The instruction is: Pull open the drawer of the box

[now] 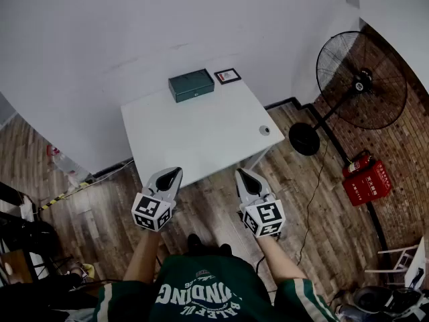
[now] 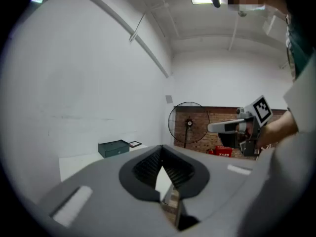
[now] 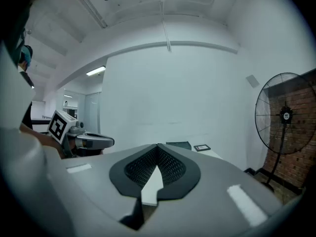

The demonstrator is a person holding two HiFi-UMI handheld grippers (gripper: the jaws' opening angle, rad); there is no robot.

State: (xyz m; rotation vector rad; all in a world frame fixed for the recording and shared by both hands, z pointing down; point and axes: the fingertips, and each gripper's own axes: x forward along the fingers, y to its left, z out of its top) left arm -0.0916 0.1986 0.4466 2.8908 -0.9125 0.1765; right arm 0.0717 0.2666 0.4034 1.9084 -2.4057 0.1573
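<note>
The dark green box point(image 1: 191, 85) stands at the far edge of the white table point(image 1: 194, 136), its drawer front closed, facing me. Both grippers hover short of the table's near edge, well away from the box. My left gripper point(image 1: 175, 171) and my right gripper point(image 1: 240, 173) point level toward the table, each shut and holding nothing. In the left gripper view the box point(image 2: 113, 147) lies far off to the left of the touching jaws point(image 2: 161, 148). From the right gripper view the box point(image 3: 178, 144) peeks just over the shut jaws point(image 3: 157, 146).
A small black framed card point(image 1: 227, 76) lies right of the box, and a small round grey object point(image 1: 265, 130) sits near the table's right edge. A standing fan point(image 1: 358, 82) and a red case point(image 1: 366, 179) stand on the wooden floor to the right. White wall behind the table.
</note>
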